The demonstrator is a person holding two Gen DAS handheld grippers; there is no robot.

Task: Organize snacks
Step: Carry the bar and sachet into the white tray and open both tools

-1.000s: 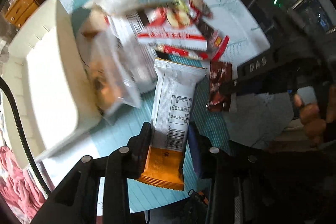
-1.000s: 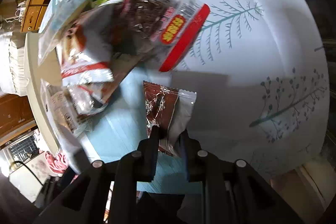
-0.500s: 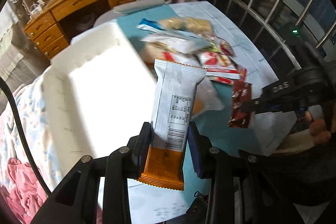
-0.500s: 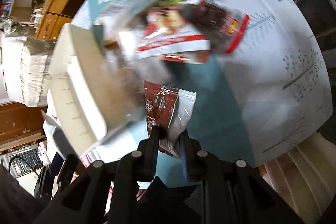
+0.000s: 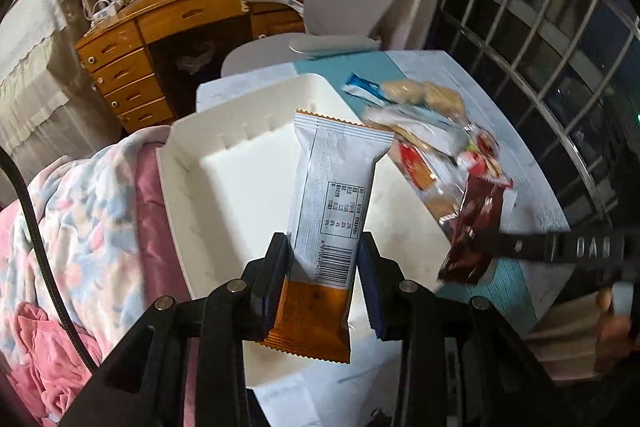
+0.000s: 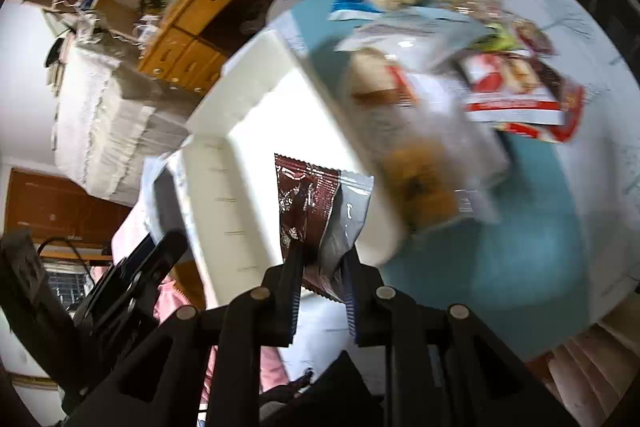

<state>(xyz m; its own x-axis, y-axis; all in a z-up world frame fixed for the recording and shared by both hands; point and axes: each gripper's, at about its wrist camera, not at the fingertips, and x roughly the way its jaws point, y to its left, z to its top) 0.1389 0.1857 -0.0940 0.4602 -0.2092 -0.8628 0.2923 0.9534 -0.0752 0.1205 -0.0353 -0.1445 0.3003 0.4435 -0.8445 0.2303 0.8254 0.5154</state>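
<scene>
Starting at the left, I'm looking at a pink and pale patterned blanket [image 5: 76, 211] bunched up beside the white bin [image 5: 176, 163]. The bin is sitting open on the table's edge, and as far as I'm seeing its floor, it's bare, though my own grippers are blocking part of it.

I'm holding the left gripper [image 5: 322, 275] over the bin, its fingers pinching a long silver and orange snack bar [image 5: 334, 187] near the orange end, with the silver end sticking out above the tray.

Further right, I'm holding the right gripper [image 6: 320, 281] near the bin's right rim, fingers pinching a small dark brown snack packet [image 6: 306, 203] by its bottom edge.

The remaining snack pile [image 5: 432, 143] is lying loose on the blue and white tablecloth [image 6: 520, 247], just beside the bin.
</scene>
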